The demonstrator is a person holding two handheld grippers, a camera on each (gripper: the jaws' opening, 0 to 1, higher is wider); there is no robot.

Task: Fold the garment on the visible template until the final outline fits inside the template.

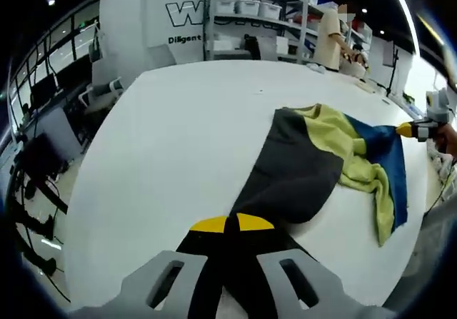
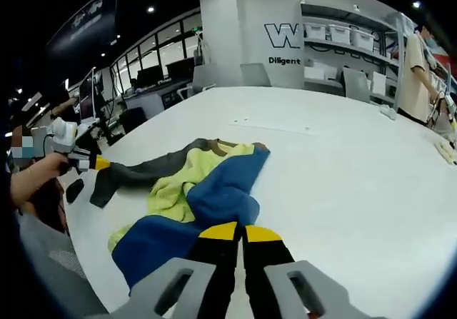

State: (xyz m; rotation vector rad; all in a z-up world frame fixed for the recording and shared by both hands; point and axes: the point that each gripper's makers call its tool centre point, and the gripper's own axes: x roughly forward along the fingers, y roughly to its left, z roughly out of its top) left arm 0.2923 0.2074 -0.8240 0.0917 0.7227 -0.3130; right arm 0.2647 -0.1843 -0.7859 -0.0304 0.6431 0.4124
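A garment of dark grey, yellow-green and blue cloth lies stretched across the white bench, rumpled in its middle. In the left gripper view, the left tongs rise from the bottom with their yellow-tipped black jaws pressed together on the dark grey end of the cloth, which runs from the tips away toward the yellow and blue parts. At the far end of the cloth the right tongs pinch the blue edge. In the right gripper view, the right tongs are closed on the blue part of the garment, jaws meeting with cloth between them. Across the bench the left tongs, held by a hand, grip the end of the grey sleeve, which is pulled out straight from the body of the garment. Behind the bench stand shelves with white bins, and a person in a tan top stands at the bench's far side.
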